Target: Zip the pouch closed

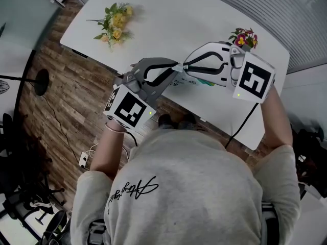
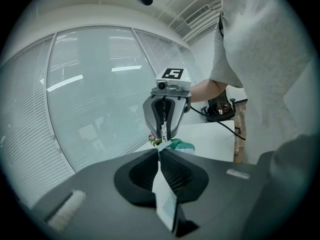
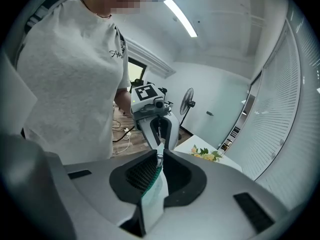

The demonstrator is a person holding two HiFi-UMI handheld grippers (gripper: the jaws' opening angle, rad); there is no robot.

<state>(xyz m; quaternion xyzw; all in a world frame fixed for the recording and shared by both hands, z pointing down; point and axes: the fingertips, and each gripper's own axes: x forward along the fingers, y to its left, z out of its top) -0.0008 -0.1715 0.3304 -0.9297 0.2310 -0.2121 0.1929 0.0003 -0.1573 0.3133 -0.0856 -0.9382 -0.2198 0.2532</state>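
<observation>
**Both grippers clamped on the pouch, tip to tip above the tabletop's near edge**

My left gripper has its jaws closed all the way down onto the pouch. A pale, flat strip of it runs back between the dark pads and stands on edge. My right gripper is closed on the same pouch from the other side. Its pads press on a pale panel with a teal edge, and a small metal piece sits right at the jaw tips. I cannot tell whether that piece is the zip pull.

From my head view the two grippers point at each other, dark one on the left and white one on the right, and their tips almost touch. The pouch is held between them, up off the white tabletop, over the near edge. A bit of its teal and white shows under the right gripper. How far the zip is closed I cannot make out in any view.

A bunch of yellow flowers lies on the far left of the tabletop. A small cluster of red and pink flowers sits on the right, just beyond my right gripper. A black cable hangs from that gripper down past the tabletop edge. Wooden floor shows to the left.
</observation>
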